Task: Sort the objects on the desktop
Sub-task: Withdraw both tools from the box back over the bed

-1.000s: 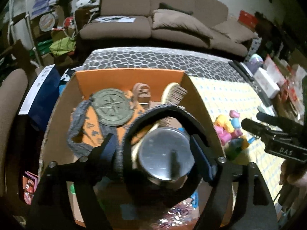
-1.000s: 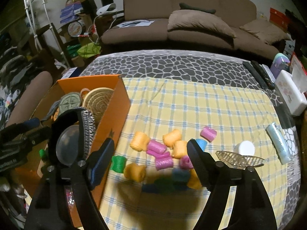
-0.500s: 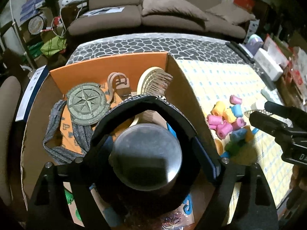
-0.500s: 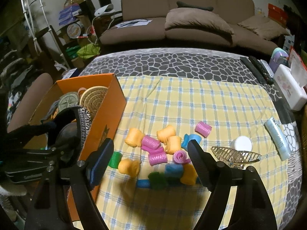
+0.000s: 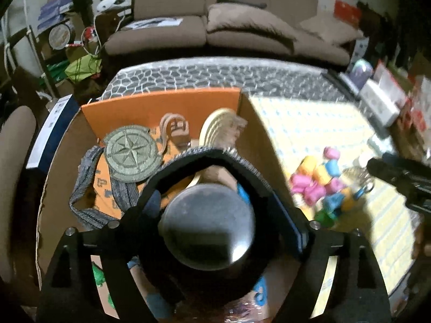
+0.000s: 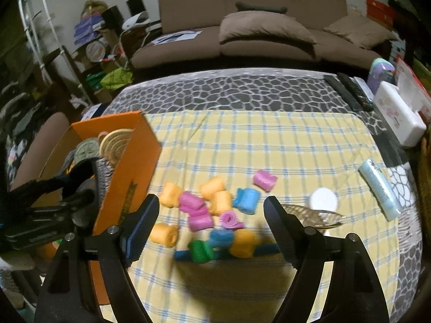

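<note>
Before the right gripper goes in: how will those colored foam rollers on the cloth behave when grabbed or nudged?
The foam rollers look like short soft cylinders, so probably light and squashy under the jaws. Most lie on their sides on the checked cloth, so a nudge may roll them. They sit in a tight cluster, touching; closing on one likely shoves its neighbours.

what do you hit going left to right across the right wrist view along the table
orange box → pile of coloured rollers → metal leaf dish → pale blue tube → white wipes box
</note>
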`<state>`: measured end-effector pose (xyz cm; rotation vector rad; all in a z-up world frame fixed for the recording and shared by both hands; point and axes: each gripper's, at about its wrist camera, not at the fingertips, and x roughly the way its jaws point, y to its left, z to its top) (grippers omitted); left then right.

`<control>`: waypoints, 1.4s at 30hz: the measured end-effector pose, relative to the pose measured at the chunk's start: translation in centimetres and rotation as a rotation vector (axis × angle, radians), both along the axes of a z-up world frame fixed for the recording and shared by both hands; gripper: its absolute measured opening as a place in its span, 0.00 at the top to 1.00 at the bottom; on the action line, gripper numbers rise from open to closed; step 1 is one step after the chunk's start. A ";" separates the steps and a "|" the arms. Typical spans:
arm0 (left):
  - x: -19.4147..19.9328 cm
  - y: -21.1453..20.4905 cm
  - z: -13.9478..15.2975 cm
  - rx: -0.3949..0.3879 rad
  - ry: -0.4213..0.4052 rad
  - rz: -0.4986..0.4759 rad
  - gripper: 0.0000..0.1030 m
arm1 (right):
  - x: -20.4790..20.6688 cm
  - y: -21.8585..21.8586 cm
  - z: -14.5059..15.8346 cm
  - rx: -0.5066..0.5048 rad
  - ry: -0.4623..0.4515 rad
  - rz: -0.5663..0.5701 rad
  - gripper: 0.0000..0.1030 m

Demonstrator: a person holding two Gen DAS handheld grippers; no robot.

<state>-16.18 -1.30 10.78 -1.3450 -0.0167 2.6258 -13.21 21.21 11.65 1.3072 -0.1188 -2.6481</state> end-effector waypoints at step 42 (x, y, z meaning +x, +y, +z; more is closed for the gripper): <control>5.6 17.8 -4.9 -0.151 0.008 -0.359 0.46 | 1.0 9.1 0.4 -0.105 -0.025 -0.083 0.48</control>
